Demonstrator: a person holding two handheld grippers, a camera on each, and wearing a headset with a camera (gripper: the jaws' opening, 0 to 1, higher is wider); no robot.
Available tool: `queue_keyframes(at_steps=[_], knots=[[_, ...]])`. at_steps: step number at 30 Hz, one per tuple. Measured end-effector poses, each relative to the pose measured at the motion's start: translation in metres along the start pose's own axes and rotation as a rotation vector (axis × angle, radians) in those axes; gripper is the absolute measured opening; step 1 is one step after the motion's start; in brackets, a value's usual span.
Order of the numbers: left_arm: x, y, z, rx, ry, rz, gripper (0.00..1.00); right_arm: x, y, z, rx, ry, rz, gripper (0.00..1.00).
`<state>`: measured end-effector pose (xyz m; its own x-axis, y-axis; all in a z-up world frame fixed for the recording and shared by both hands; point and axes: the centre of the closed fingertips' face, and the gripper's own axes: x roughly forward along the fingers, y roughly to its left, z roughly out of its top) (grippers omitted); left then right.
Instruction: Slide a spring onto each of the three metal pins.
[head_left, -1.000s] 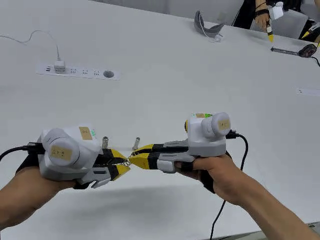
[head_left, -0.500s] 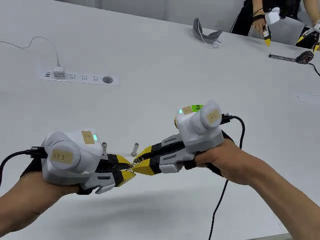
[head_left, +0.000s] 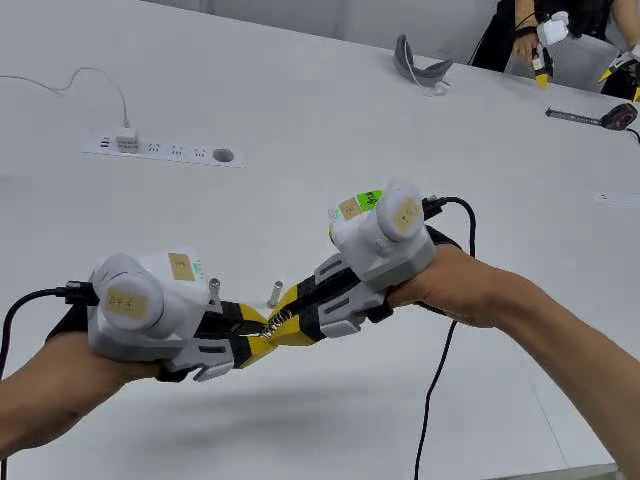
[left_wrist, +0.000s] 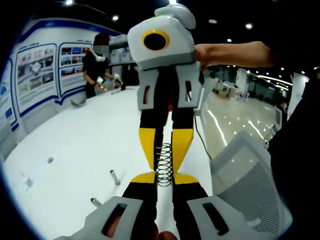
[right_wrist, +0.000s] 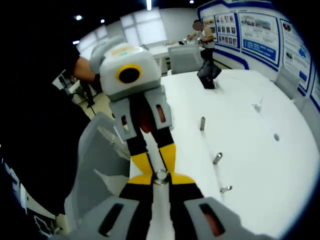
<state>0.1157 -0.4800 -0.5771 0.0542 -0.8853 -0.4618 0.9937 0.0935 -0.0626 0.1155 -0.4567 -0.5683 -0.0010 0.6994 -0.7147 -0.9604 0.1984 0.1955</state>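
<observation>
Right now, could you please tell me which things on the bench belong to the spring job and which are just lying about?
Part of the job: the spring, gripped at its ends by the left gripper and the right gripper; the three metal pins.

Just lying about: the power strip; the grey curved band; the dark tool at the far edge.

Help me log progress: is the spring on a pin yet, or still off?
Off. The spring is held between left hand-held gripper and right hand-held gripper, apart from the bare pins.
</observation>
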Motion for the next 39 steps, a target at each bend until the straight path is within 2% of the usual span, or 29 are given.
queue_keyframes(at_steps=[4,19,25,32,39], knots=[[-0.001,0.001,-0.002,-0.008,0.001,0.004,0.1,0.002,0.0,-0.001,-0.006,0.005,-0.002,0.13],[-0.007,0.009,-0.009,-0.053,-0.007,0.049,0.14,0.003,-0.005,0.001,0.049,-0.058,-0.018,0.12],[-0.012,0.014,-0.024,-0.087,0.012,0.074,0.19,0.0,-0.008,-0.003,0.076,-0.068,-0.029,0.12],[-0.021,0.021,-0.037,-0.13,0.019,0.112,0.22,-0.002,-0.014,-0.01,0.093,-0.067,-0.052,0.12],[-0.031,0.026,-0.04,-0.156,0.021,0.152,0.29,-0.003,-0.02,-0.018,0.103,-0.052,-0.076,0.12]])
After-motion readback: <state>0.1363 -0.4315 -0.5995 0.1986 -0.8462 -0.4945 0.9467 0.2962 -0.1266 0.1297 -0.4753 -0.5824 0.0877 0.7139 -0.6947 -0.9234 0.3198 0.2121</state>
